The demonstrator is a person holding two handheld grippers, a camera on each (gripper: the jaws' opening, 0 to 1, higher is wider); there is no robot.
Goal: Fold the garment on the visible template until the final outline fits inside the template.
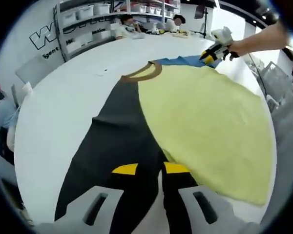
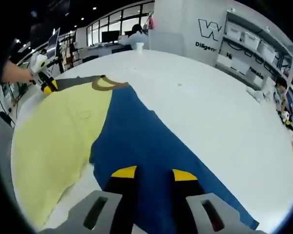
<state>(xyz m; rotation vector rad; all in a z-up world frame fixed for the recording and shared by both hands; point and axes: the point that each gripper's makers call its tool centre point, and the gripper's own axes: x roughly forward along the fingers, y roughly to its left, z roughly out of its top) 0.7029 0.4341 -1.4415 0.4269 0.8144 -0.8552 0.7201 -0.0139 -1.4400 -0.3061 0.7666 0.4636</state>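
Surface: a wide white counter [image 1: 63, 102], bare around the work, in a bright open room. Left gripper view: wall shelving with white storage bins [image 1: 85, 12] at the far edge and seated people [image 1: 132, 24] beyond the counter. Right gripper view: a similar shelf unit [image 2: 254, 46] against a white wall bearing dark lettering, a person at a desk in the background, and a paper cup [image 2: 139, 46] standing on the far edge of the counter.

Task item: the garment [image 1: 205, 126] lies flat on the counter, pale yellow body with a brown neckband [image 1: 144, 74], one sleeve dark grey, the other blue [image 2: 146, 146]. No separate template outline can be made out.

Left tool [image 1: 150, 168]: yellow-tipped jaws stand slightly apart with the dark grey sleeve cloth running between them; the cloth fills the gap and appears pinched. The same tool shows at the far left in the right gripper view [image 2: 48, 86], held by a hand, at the grey sleeve's end.

Right tool [image 2: 154, 173]: jaws likewise slightly apart with the blue sleeve between them, cloth apparently pinched. It shows in the left gripper view [image 1: 211, 56], on the garment's blue corner beside the neckband
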